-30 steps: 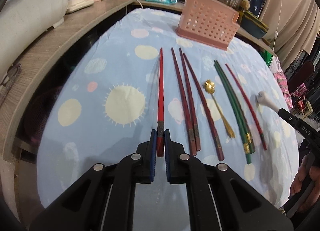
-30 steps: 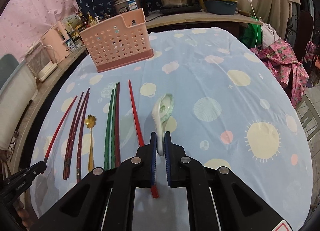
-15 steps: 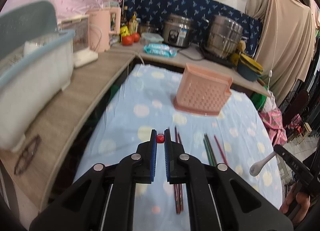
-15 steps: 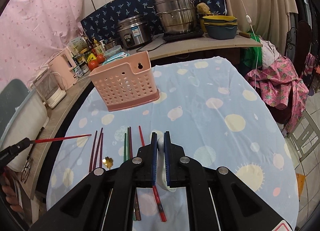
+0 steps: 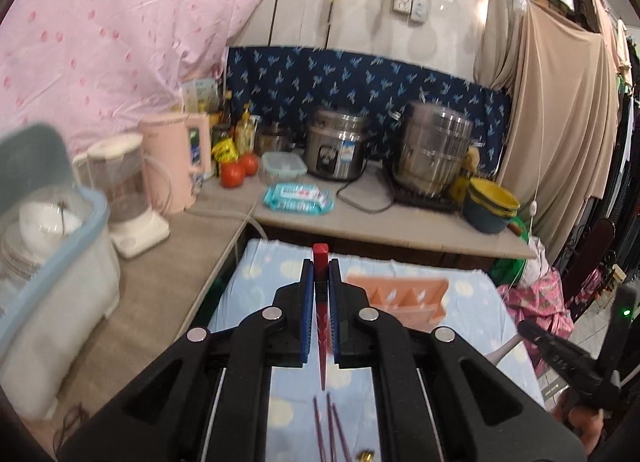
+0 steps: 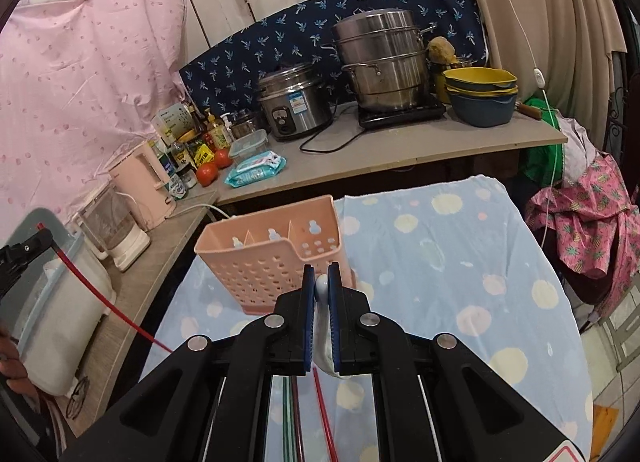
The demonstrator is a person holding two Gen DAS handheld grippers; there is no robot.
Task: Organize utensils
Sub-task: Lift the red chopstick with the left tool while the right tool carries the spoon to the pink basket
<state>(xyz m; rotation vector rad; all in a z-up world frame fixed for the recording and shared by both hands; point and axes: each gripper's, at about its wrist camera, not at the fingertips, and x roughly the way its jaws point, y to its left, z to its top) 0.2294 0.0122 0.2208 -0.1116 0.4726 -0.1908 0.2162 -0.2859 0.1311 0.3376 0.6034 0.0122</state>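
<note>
Your left gripper: closed on red chopstick, butt end protruding past fingertips. Your right gripper: clamped on white spoon handle, bowl hanging below.

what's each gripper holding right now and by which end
Left gripper clamps a red chopstick near its thick square end. Right gripper clamps a white ceramic spoon by its handle.

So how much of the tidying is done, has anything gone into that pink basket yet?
Nothing seems done: the pink basket looks empty from here. In hand: the left claw grips a red chopstick, the right claw a white spoon, both lifted off the table. Left: several more chopsticks lie on the cloth.
</note>
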